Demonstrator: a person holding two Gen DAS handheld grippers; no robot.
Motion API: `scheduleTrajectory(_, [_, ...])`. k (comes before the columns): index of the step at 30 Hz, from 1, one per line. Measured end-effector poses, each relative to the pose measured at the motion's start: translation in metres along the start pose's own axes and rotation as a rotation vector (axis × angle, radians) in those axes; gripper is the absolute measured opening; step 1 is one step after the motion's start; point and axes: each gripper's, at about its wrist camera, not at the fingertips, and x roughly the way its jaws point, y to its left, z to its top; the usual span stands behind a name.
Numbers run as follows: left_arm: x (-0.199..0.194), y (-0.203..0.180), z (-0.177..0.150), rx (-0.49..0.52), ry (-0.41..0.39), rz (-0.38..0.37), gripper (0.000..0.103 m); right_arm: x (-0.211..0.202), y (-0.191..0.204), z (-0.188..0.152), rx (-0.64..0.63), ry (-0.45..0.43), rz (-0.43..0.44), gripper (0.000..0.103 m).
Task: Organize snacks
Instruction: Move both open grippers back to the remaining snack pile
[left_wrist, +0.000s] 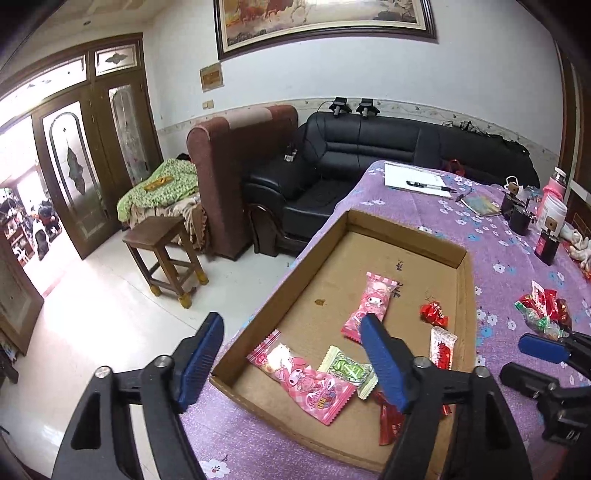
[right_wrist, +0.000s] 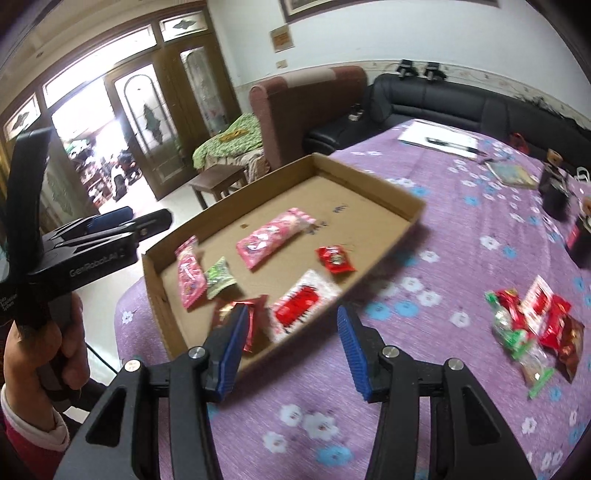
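The left gripper (left_wrist: 291, 354) is nearest the lens, its blue-padded jaws spread wide with nothing between them; one jaw hangs off the tabletop edge above the floor, the other over the near part of the cardboard tray (left_wrist: 468, 295).

The shallow, open tray sits at the near-left corner of the purple flowered tabletop (left_wrist: 491, 236). Inside it lie six snacks: a long pink cartoon packet (left_wrist: 295, 380) by the near-left wall, a green-and-white candy (left_wrist: 349, 369) just beside it, another pink cartoon packet (left_wrist: 371, 302) toward the middle, a small crumpled red candy (left_wrist: 435, 313) near the right wall, a white-and-red packet (left_wrist: 442, 347) below that, and a dark red wrapper (left_wrist: 389, 424) at the near wall, partly hidden behind the jaw.

The right gripper (right_wrist: 291, 349) hovers over the tabletop at the tray's near-right edge, jaws partly apart and empty. Outside the tray, well to its right, a loose heap of snacks (right_wrist: 532, 328) in red, green and clear wrappers lies on the cloth.

Farther back are a white sheet of paper (left_wrist: 413, 176) with a pen (left_wrist: 430, 186) on it, a small book (left_wrist: 480, 205), dark jars (left_wrist: 519, 214) and a pink-and-white bottle (left_wrist: 552, 192). Beyond the tabletop are a black sofa (left_wrist: 369, 147), a brown armchair (left_wrist: 229, 162) and a wooden stool (left_wrist: 162, 254). A hand (right_wrist: 44, 350) grips the left tool's handle in the right wrist view.
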Motion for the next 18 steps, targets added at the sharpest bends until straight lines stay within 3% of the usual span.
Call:
scheduleTrajectory(9, [-0.017, -0.019, 0.003, 0.045, -0.037, 0.039, 0.09, -0.022, -0.041, -0.017, 0.092, -0.02, -0.038, 0.051])
scheduleTrajectory(12, [-0.021, -0.027, 0.004, 0.057, -0.04, 0.034, 0.091, -0.03, -0.053, -0.024, 0.117, -0.03, -0.055, 0.064])
scheduleTrajectory(16, [-0.024, -0.043, 0.005, 0.089, -0.048, 0.035, 0.091, -0.045, -0.076, -0.033, 0.158, -0.05, -0.09, 0.067])
scheduleTrajectory(18, [-0.027, -0.053, 0.004, 0.108, -0.054, 0.042, 0.092, -0.053, -0.092, -0.039, 0.192, -0.06, -0.108, 0.075])
